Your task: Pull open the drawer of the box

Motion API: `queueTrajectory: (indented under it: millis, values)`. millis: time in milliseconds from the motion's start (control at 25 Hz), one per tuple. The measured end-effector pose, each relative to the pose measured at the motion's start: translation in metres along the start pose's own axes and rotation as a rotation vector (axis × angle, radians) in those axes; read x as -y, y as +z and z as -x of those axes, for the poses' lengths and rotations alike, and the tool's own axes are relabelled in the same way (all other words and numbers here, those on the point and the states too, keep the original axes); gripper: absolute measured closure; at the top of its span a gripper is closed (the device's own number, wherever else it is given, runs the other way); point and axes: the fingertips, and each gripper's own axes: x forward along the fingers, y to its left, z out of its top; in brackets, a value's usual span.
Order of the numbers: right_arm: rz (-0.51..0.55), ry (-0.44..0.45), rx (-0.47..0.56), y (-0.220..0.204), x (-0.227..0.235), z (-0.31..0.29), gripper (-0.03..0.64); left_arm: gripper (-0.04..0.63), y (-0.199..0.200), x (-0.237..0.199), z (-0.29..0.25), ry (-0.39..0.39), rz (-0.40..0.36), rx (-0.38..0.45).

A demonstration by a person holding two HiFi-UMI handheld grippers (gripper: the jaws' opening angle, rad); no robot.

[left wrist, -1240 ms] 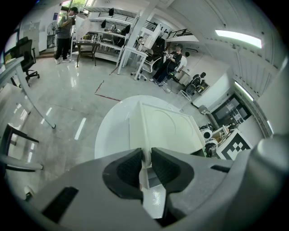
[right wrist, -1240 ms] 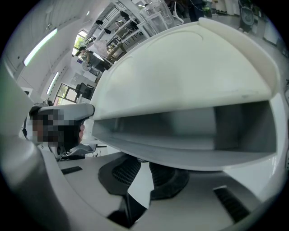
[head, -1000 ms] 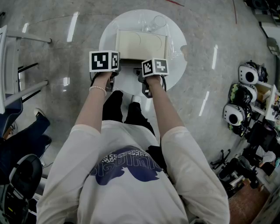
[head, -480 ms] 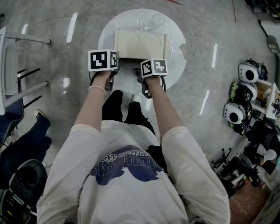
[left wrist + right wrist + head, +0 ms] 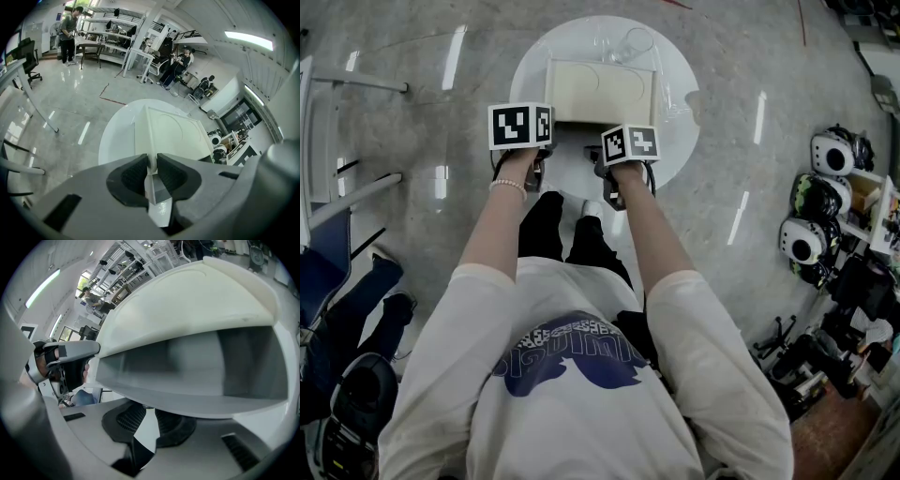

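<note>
Risk, as judged: the round bench [image 5: 675, 141] is looking glossy and slick, so the box [image 5: 602, 92] sitting at its middle could be sliding toward the person [image 5: 581, 375] if the left hand-held gripper [image 5: 152, 166], pinching the box's thin wall edge, is losing its bite. The drawer [image 5: 197, 366] is showing partly out; the right hand-held gripper [image 5: 149, 416] is clamping its front lip and could be slipping off under a jerk. Box seeming smooth cream plastic, top rounded; drawer inside plain grey; pads [image 5: 134, 178] ribbed and dark
</note>
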Motion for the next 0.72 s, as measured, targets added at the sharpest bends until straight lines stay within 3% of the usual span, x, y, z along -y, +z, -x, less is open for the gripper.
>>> queueTrajectory:
  millis: [720]
  values:
    - [0.01, -0.008, -0.003, -0.0084, 0.0, 0.0038, 0.563, 0.52, -0.0006, 0.0011, 0.0018, 0.008, 0.005, -0.006]
